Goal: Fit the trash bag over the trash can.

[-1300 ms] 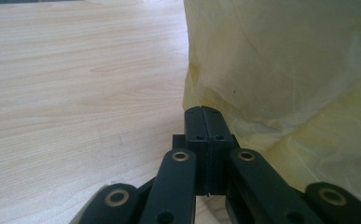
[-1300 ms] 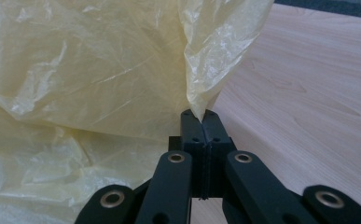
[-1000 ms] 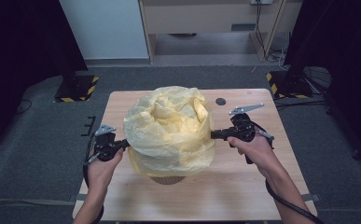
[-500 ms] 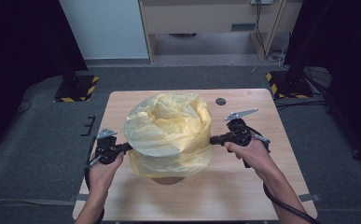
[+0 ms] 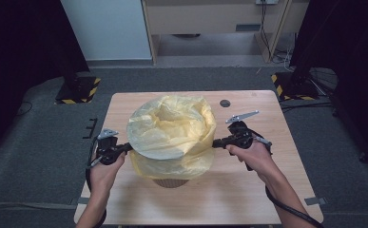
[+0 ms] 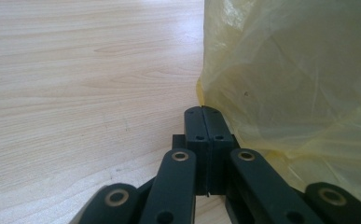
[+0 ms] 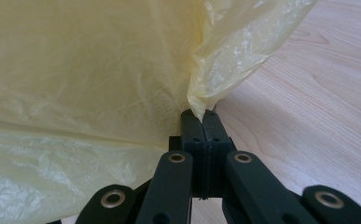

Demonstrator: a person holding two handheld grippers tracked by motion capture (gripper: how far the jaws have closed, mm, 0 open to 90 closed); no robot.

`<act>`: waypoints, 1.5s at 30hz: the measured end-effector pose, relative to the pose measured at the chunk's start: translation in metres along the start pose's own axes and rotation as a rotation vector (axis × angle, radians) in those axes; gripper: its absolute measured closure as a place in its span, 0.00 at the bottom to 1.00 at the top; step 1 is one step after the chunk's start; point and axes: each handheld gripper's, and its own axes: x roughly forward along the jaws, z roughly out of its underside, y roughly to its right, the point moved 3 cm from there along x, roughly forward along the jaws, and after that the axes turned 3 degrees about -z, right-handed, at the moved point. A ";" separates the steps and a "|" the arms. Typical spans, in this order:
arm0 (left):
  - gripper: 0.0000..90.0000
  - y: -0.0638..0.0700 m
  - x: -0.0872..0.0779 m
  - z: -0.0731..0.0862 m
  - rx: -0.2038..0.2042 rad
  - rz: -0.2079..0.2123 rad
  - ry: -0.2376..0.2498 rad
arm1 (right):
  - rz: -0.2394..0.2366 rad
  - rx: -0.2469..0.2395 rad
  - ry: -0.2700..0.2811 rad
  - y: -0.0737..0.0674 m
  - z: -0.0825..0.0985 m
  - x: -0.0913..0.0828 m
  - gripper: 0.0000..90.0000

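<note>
Both grippers had come down and drawn the bag's rim lower and wider over the past second, so that the mouth, bunched and puffed a moment before, lay spread in a flatter ring. One wooden table [image 5: 248, 190] carried everything, its top pale and grained, with a single small dark round spot [image 5: 225, 103] near the far edge. One yellow plastic bag [image 5: 172, 133] sat at the middle of that table, thin and translucent, its open mouth facing up and its skirt draped over one brown object [image 5: 170, 182], of which only a low curved edge peeked out at the near side; what it was could not be told. Two hands entered from the bottom of the high view, the left hand [image 5: 104, 171] and the right hand [image 5: 254, 157], each holding one tool. The left gripper [image 5: 124, 148] met the bag's left side, and in its own view its jaws stood pressed together with the yellow film pinched at their tip. The right gripper [image 5: 218, 142] met the bag's right side, jaws likewise pressed together, a pointed fold of the film caught between their tips.
</note>
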 end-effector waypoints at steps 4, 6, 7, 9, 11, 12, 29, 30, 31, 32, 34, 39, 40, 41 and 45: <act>1.00 0.001 -0.002 0.001 -0.001 0.007 0.011 | -0.005 -0.002 -0.001 -0.001 0.007 -0.002 1.00; 1.00 0.002 -0.001 0.001 0.005 0.007 0.008 | -0.007 0.002 0.000 0.000 0.010 -0.003 1.00; 1.00 0.002 -0.001 0.001 0.005 0.007 0.007 | -0.005 0.002 0.004 0.001 0.011 -0.004 1.00; 1.00 0.003 0.000 0.001 0.009 0.005 0.003 | -0.004 0.008 0.007 0.002 0.010 -0.005 1.00; 1.00 0.003 0.000 0.000 0.005 0.004 0.006 | -0.003 0.010 0.005 0.003 0.010 -0.004 1.00; 1.00 0.003 0.000 0.000 0.003 0.003 0.008 | -0.002 0.008 0.004 0.003 0.009 -0.004 1.00; 0.98 0.004 -0.012 -0.003 -0.011 0.029 0.057 | 0.013 -0.037 -0.072 -0.001 0.023 0.015 1.00; 0.97 0.004 -0.013 -0.002 -0.014 0.033 0.058 | 0.011 -0.038 -0.075 -0.001 0.023 0.014 1.00; 0.97 0.004 -0.013 -0.002 -0.015 0.035 0.062 | 0.012 -0.037 -0.081 0.000 0.024 0.014 1.00; 0.97 0.004 -0.014 -0.002 -0.014 0.036 0.062 | 0.011 -0.031 -0.079 0.001 0.024 0.014 1.00; 0.96 0.004 -0.014 -0.003 -0.015 0.038 0.064 | 0.019 -0.027 -0.073 0.004 0.024 0.013 1.00; 0.95 0.006 -0.015 -0.003 -0.016 0.046 0.070 | 0.055 -0.025 -0.084 0.009 0.023 0.013 1.00; 0.95 0.006 -0.015 -0.003 -0.014 0.047 0.069 | 0.063 -0.031 -0.083 0.010 0.023 0.014 1.00; 0.95 0.006 -0.014 -0.003 -0.014 0.047 0.072 | 0.070 -0.029 -0.088 0.011 0.022 0.015 1.00; 0.95 0.006 -0.015 -0.002 -0.014 0.046 0.077 | 0.103 -0.033 -0.101 0.015 0.020 0.020 1.00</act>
